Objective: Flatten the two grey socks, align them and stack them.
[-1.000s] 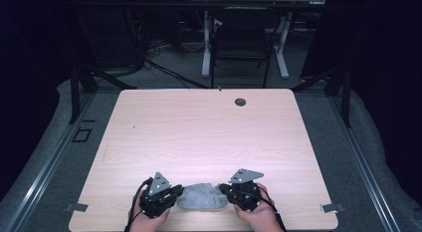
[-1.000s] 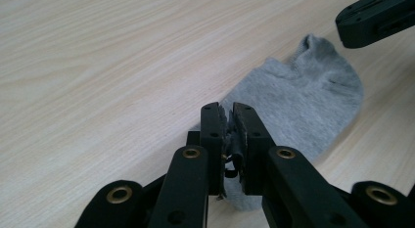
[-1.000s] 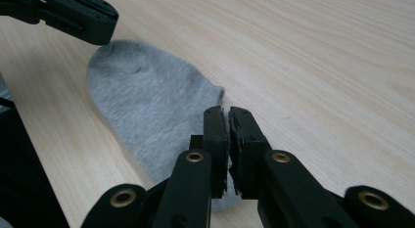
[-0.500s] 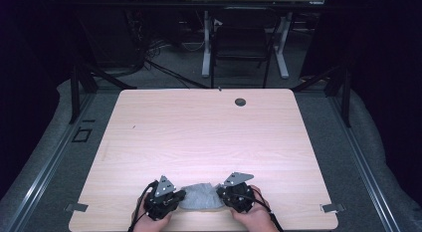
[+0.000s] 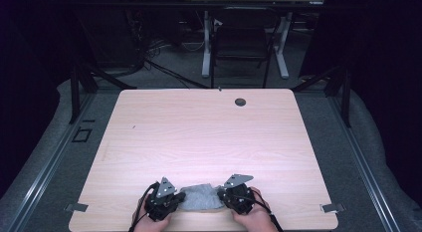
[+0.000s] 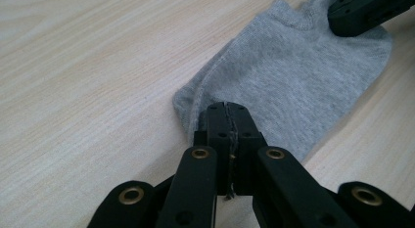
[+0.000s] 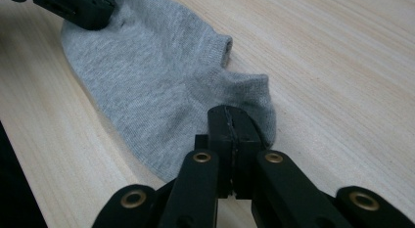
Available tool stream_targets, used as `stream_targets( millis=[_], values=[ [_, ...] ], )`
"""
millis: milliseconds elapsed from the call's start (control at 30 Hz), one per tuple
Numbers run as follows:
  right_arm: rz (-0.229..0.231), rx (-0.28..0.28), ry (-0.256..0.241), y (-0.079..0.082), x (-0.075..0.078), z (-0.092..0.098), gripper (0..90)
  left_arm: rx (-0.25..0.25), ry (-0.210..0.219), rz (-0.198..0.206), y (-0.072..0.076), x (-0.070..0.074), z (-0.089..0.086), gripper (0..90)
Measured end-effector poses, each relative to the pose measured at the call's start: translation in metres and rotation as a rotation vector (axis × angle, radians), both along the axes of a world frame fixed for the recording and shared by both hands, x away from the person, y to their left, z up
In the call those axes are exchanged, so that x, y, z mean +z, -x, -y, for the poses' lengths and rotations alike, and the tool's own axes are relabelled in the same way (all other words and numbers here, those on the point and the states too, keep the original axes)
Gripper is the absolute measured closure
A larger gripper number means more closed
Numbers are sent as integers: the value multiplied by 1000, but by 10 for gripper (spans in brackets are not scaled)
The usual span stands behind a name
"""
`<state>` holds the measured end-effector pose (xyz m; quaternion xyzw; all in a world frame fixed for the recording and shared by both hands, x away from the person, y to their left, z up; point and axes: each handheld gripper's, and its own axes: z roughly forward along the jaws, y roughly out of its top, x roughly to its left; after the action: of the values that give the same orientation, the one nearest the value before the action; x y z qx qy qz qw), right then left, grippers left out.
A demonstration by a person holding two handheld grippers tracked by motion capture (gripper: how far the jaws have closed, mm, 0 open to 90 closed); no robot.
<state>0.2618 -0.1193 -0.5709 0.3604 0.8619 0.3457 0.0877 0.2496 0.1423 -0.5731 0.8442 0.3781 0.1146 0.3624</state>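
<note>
A light wooden table carries a grey sock flat near its front edge.

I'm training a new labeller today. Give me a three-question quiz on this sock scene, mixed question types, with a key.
1. True or false: the left claw has its jaws closed on one end of the grey sock.
2. Multiple choice: where does the sock lie on the wooden table? A) by the far edge, next to the dark round hole; B) near the person's edge, between the two claws; C) hanging off the side.
3. Fill in: the right claw grips the sock at its ____ end, where the cuff opening shows.

Key: 1 true; 2 B; 3 ankle.
</note>
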Motion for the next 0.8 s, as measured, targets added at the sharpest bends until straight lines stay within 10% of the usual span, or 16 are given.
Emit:
stream_targets(
  millis=[800],
  values=[
    [-33, -40, -38, -18, -1, 2, 899, 27, 16, 12, -24, -2, 2, 891]
  ],
)
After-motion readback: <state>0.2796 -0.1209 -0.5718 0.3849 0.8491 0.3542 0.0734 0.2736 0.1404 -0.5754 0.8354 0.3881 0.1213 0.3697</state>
